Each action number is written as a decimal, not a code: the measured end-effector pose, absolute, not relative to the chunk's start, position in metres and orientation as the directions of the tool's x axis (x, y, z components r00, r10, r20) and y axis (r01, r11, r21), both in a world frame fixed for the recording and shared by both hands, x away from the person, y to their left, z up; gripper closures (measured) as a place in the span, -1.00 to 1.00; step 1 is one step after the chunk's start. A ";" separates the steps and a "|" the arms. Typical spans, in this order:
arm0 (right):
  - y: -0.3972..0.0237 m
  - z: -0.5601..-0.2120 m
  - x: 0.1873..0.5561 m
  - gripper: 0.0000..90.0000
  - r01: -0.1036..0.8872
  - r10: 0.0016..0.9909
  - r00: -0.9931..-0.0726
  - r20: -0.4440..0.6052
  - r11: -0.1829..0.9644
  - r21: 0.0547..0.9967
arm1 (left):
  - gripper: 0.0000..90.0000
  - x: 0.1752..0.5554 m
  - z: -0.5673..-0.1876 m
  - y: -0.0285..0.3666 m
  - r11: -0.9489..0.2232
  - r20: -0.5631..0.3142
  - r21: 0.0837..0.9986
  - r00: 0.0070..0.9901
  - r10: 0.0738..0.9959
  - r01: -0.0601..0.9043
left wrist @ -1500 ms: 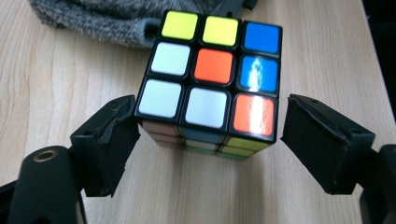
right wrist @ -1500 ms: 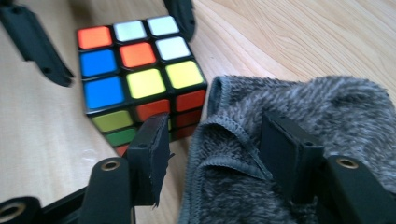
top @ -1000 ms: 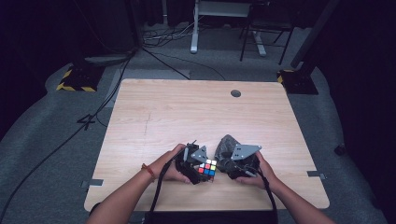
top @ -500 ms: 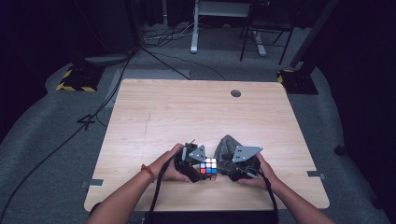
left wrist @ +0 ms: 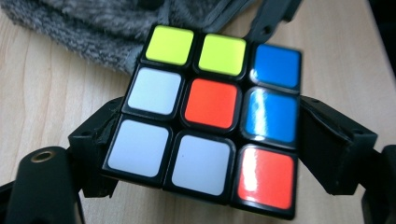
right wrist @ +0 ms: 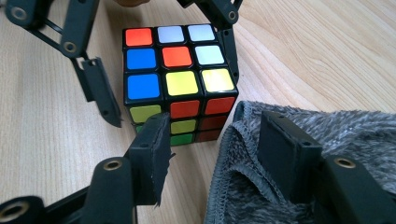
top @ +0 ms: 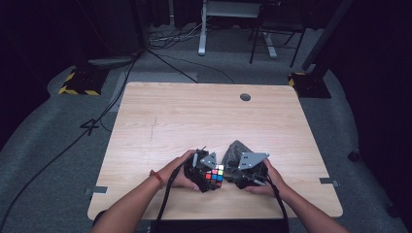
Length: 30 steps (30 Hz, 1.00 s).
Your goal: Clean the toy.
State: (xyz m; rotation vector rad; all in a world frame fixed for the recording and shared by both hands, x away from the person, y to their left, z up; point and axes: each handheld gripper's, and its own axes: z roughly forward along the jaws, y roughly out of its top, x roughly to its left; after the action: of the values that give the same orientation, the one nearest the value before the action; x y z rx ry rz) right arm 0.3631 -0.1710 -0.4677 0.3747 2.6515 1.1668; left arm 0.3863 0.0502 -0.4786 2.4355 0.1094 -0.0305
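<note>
1. Table: light wood top; we count a round grommet hole toward 12 o'clock. Both hands work near the 6 o'clock edge.
2. Puzzle cube: we find it sitting on the table between the two grippers, at about 6 o'clock of the tabletop. The top face shows yellow, white, orange, blue and red squares in the left gripper view. In the right gripper view the cube stands flat on the wood, just beside the cloth.
3. Left gripper: at 9 o'clock of the cube. Its jaws sit one on each side of the cube; they have just been opening. In the right gripper view one jaw stands visibly clear of the cube's side, so we record the jaws as apart, with the cube between them and not clamped.
4. Right gripper: at 3 o'clock of the cube. In its own view the jaws stand apart; one fingertip reaches the cube's lower side, the other rests on the cloth. We see nothing pinched.
5. Grey cloth: plush, crumpled, at 1 o'clock of the cube, touching or nearly touching it
</note>
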 end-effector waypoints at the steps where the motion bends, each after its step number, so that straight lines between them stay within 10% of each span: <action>1: -0.171 -0.467 0.364 -0.01 0.140 0.317 -0.943 -0.100 0.653 0.745 | -0.62 0.387 -0.477 0.051 -0.755 -0.056 0.650 0.996 0.064 0.085; 30: -0.149 -0.451 0.369 0.05 0.117 0.307 -0.947 -0.093 0.601 0.791 | -0.26 0.383 -0.481 0.066 -0.763 -0.032 0.644 0.998 0.053 0.060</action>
State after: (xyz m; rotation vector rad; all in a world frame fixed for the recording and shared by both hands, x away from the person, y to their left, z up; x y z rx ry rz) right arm 0.3695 -0.1492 -0.4514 0.3513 2.6090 1.2656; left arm 0.3835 0.0663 -0.4805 2.4400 0.0782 -0.0150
